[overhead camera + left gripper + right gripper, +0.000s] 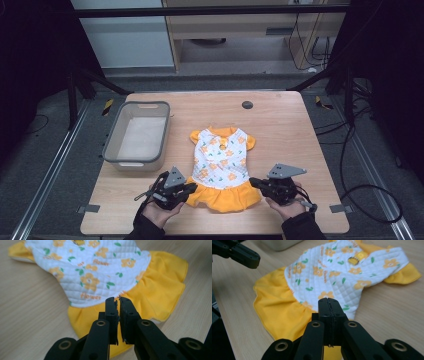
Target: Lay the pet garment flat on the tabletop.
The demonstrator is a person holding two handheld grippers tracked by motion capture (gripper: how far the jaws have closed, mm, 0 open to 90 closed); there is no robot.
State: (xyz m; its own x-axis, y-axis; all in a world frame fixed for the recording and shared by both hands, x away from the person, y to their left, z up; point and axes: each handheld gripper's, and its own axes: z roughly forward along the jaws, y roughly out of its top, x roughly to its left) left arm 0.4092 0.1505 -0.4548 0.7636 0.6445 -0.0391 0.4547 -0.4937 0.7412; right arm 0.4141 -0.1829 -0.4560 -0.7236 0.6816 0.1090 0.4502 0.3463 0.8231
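A small dress (223,165) lies flat on the table, neck toward the far side. Its top is white and quilted with orange flowers, and its skirt (225,196) and sleeves are yellow-orange. My left gripper (192,187) hovers at the skirt's left edge; in the left gripper view its jaws (118,299) stand almost together over the skirt (155,290) with nothing between them. My right gripper (252,181) sits at the skirt's right edge, and its jaws (328,300) are pressed shut above the dress (337,270), empty. The left gripper (242,255) also shows far off in the right gripper view.
A grey plastic bin (111,139) stands on the table's left side, beside the dress. A small black round disc (247,105) sits near the table's far edge. Bare wood (295,140) lies to the right of the dress. Cables trail on the floor at right.
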